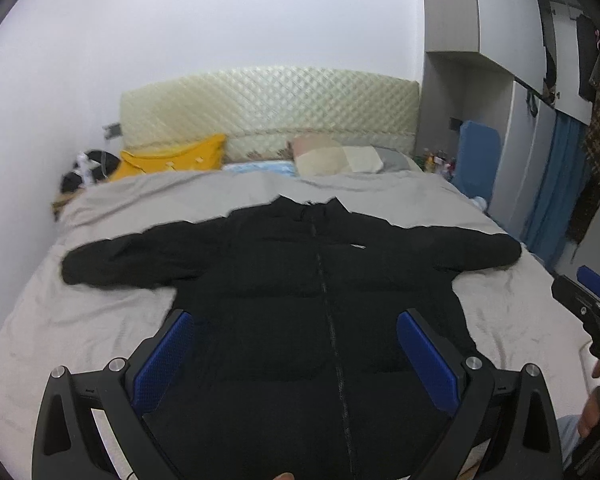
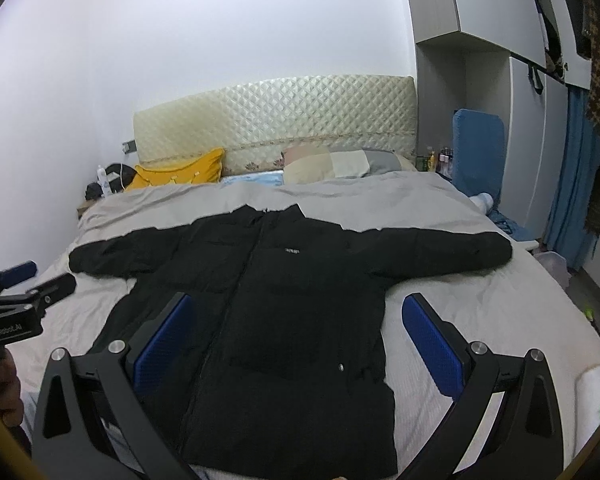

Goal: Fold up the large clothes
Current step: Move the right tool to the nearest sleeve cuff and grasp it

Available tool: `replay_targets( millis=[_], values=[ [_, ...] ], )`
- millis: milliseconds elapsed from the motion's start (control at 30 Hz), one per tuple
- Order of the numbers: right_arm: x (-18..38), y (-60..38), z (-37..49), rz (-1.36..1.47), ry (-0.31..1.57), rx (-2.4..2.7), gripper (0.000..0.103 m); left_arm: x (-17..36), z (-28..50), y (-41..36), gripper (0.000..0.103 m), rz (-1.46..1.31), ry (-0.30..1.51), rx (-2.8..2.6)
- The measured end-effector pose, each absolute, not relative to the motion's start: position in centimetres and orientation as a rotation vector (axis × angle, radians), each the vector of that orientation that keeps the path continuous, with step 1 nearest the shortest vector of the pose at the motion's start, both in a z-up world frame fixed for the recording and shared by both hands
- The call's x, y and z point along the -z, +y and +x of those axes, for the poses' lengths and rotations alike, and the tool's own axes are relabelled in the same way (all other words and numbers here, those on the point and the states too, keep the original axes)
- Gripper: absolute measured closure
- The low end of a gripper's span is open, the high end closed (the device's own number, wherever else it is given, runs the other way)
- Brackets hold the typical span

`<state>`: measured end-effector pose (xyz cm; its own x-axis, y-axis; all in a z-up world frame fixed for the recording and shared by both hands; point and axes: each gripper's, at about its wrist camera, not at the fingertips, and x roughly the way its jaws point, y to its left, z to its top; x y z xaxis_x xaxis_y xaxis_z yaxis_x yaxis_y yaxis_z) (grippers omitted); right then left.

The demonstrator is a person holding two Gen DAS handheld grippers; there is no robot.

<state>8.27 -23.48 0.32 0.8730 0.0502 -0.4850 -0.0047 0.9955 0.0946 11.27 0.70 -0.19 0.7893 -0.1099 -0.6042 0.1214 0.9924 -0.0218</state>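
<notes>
A large black puffer jacket (image 1: 292, 280) lies flat and zipped on the grey bed sheet (image 1: 100, 320), sleeves spread out to both sides; it also shows in the right wrist view (image 2: 284, 292). My left gripper (image 1: 296, 324) is open and empty, held above the jacket's lower middle. My right gripper (image 2: 300, 312) is open and empty, above the jacket's lower right part. The right gripper shows at the right edge of the left wrist view (image 1: 588, 300), and the left gripper shows at the left edge of the right wrist view (image 2: 24, 284).
A quilted cream headboard (image 1: 268, 108) stands at the far end. A yellow pillow (image 1: 172, 160) and a patchwork pillow (image 1: 336, 156) lie by it. A wardrobe with hanging clothes (image 1: 560, 140) and a blue cushion (image 1: 476, 160) stand on the right. A nightstand with clutter (image 2: 100, 188) is far left.
</notes>
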Motion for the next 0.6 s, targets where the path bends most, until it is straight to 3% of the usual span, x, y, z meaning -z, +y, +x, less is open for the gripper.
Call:
replay_targets(
  millis=[267, 600],
  values=[
    [1.2, -26.2, 12.9, 0.085, 0.489, 0.033, 0.000, 0.9, 16.5, 0.7, 0.001, 0.048, 0.617, 0.142],
    [2.8, -30.0, 17.2, 0.101, 0.415, 0.176, 0.000, 7.1, 20.8, 0.7, 0.001, 0.056, 0.612, 0.138]
  ],
)
